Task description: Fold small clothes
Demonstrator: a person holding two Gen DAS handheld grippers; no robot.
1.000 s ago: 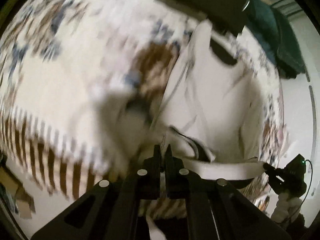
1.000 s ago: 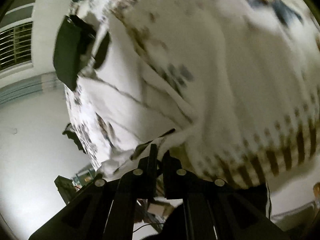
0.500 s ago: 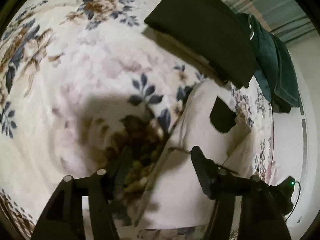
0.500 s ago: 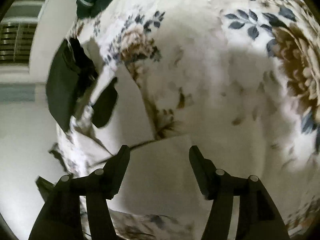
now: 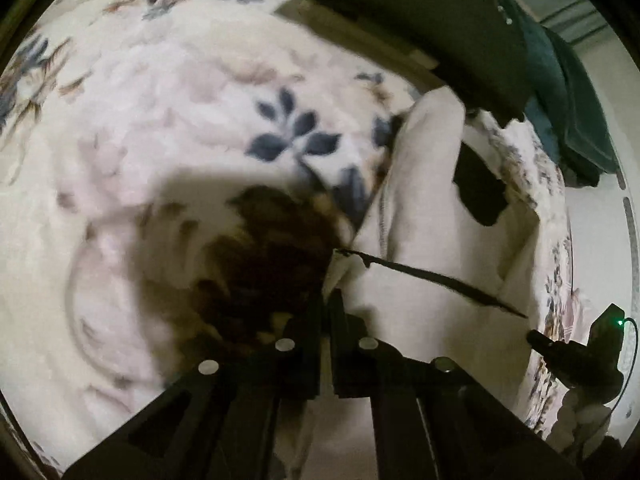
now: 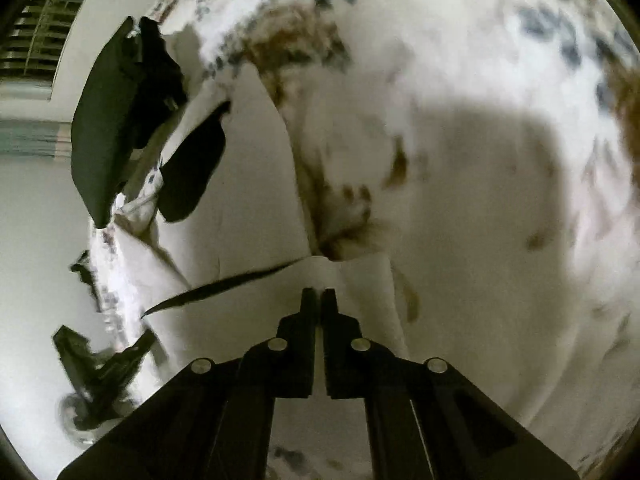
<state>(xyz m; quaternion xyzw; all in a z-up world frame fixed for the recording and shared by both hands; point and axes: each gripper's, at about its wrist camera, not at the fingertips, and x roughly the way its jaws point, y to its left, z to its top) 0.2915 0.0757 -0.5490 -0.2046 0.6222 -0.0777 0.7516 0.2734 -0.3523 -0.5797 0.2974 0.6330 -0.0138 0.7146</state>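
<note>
The white garment (image 5: 424,216) is spread flat on the floral blanket (image 5: 168,128), so that its edges can be reached and turned over cleanly. In the left wrist view it stretches from the gripper tips toward one o'clock, with a dark patch (image 5: 478,190) near two o'clock.

The left gripper (image 5: 329,300) is closed to a thin slit at the near corner of the folded layer. A sliver of white cloth appears to be pinched there, though blur leaves this uncertain. The right gripper (image 6: 318,294) is likewise nearly shut at the other corner of that edge; whether fabric is caught cannot be told.

Both corners are addressed together, presumably so the edge stays straight when carried over.

A dark folded garment (image 5: 408,20) is set aside at twelve o'clock, probably as finished work.
</note>
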